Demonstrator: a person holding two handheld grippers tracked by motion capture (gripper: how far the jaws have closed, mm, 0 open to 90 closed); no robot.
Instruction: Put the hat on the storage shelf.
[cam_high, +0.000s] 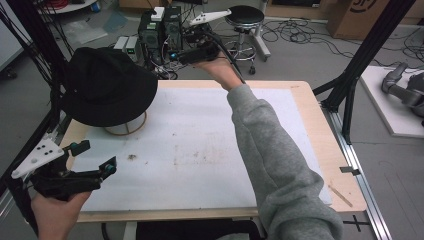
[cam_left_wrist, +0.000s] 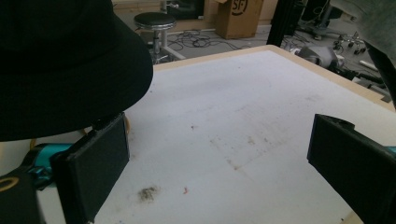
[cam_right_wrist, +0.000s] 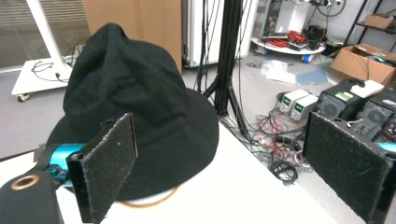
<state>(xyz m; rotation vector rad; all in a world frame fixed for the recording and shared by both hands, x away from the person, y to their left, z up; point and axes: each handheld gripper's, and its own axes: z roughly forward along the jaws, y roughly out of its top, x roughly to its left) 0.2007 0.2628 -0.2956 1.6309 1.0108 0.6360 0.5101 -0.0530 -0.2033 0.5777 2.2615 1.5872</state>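
Both sets of fingers spread wide, nothing between them. Left gripper (cam_high: 92, 157) sits low at near-left table (cam_high: 200, 150) corner, jaws pointing across the white mat. Right gripper (cam_high: 187, 52) held out past the far edge, arm in grey sleeve (cam_high: 270, 150) reaching across. Black hat (cam_high: 107, 85) sits at far-left of the table on a round wooden-rimmed stand (cam_high: 127, 129), brim overhanging it. Small dirt smudge (cam_high: 132, 157) on the mat near left gripper.
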